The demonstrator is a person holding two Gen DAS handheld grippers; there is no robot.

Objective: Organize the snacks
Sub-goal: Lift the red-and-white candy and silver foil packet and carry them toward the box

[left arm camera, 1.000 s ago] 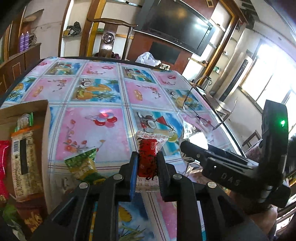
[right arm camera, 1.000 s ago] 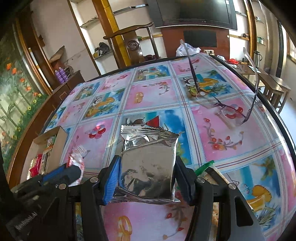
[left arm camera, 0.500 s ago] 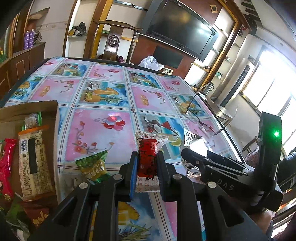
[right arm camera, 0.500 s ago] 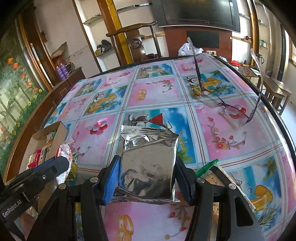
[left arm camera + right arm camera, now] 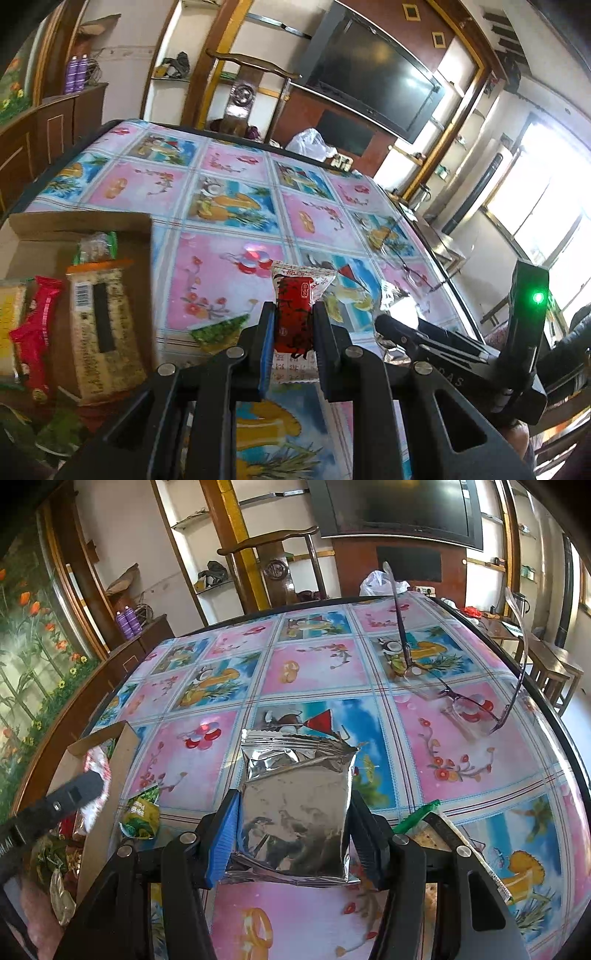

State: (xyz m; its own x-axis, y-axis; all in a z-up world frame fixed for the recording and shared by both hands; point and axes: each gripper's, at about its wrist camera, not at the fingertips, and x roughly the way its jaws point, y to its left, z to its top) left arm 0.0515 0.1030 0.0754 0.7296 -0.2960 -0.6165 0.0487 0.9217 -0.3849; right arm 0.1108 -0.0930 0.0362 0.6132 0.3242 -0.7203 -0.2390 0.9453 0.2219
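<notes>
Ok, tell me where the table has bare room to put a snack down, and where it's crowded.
Free: the tablecloth between the cardboard box and the eyeglasses, back to the far edge. Crowded: the box itself, full of packets; the green packet beside it; the wrapped snack by the right gripper.

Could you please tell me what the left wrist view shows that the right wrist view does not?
Only the left wrist view shows the left gripper clamping the red candy packet and the packets lying inside the cardboard box. Only the right wrist view shows the right gripper clamping the silver foil bag and the eyeglasses. Both show the green packet beside the box on the tablecloth.
</notes>
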